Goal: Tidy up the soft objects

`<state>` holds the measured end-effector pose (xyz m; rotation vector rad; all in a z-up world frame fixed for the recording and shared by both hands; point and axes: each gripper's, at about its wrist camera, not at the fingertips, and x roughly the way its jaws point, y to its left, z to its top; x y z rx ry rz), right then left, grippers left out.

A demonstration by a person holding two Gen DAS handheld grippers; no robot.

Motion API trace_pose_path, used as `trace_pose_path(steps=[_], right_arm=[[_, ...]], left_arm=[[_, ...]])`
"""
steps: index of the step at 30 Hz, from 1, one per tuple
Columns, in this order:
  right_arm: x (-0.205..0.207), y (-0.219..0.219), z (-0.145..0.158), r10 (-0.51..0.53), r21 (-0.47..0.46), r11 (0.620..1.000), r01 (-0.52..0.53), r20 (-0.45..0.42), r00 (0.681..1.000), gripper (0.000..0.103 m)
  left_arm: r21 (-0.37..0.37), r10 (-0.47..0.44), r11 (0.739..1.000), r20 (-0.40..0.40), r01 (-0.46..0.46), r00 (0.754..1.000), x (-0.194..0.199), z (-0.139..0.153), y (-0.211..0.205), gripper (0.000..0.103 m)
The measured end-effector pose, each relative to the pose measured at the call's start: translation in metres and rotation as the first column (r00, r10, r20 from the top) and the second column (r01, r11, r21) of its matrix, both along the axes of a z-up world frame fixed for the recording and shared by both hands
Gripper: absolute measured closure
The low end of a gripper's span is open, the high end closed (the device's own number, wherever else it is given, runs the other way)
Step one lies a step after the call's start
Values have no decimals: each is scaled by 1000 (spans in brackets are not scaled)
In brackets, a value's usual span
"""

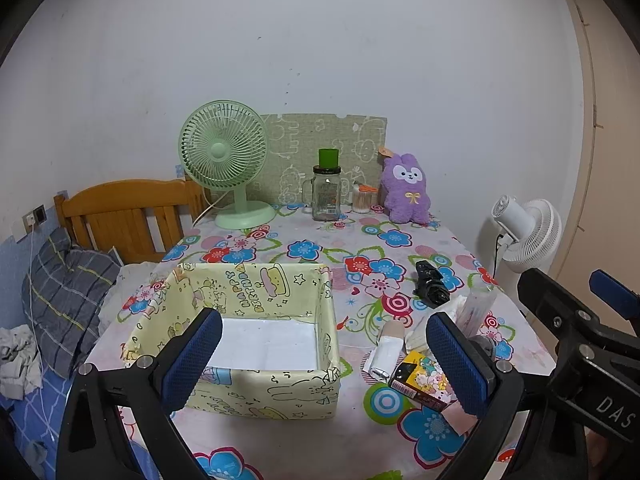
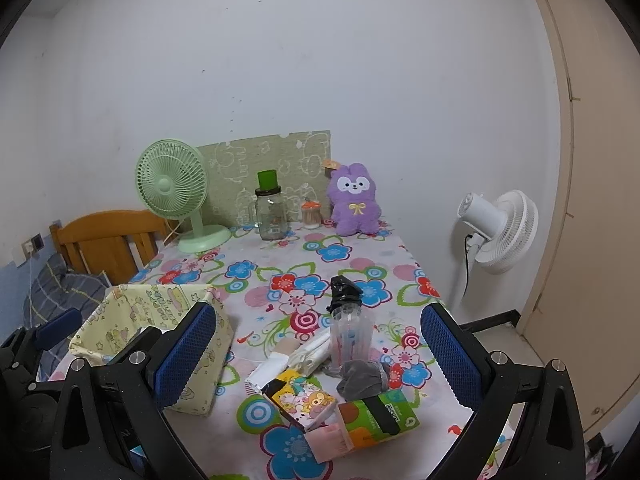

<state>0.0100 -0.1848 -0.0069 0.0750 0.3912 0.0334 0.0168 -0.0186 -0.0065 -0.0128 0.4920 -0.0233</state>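
Floral tabletop (image 2: pixel 340 264), bedroom wall behind. Both grippers, left (image 1: pixel 324 360) and right (image 2: pixel 320 352), hover with jaws spread, empty. Soft pile (image 2: pixel 340 376) right of yellow box (image 1: pixel 256 320). Risk: grabbing grey sock (image 2: pixel 362 378) tips plastic cup (image 2: pixel 350 334).

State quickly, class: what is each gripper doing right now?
Left gripper: open, holding nothing.
Right gripper: open, holding nothing.

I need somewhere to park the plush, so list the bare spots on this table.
Free: the tablecloth's middle, between the green fan and glass jar behind and the yellow box in front. The box's white floor is bare too. Crowded: the pile of packets right of the box.
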Motion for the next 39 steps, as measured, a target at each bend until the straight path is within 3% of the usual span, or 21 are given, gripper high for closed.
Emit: trace_pose_path(steps=[10, 20, 39], right_arm=[[-1, 2, 2, 1, -5, 1000, -1, 7, 1000, 0], [-2, 3, 3, -1, 3, 1000, 1, 6, 1000, 0], [-2, 3, 3, -1, 4, 1000, 1, 5, 1000, 0]], left_arm=[[19, 6, 1000, 32, -7, 999, -4, 2, 0, 1], [-18, -4, 1000, 13, 4, 1000, -4, 1, 4, 1], [-14, 0, 1000, 15, 0, 1000, -5, 0, 5, 1]])
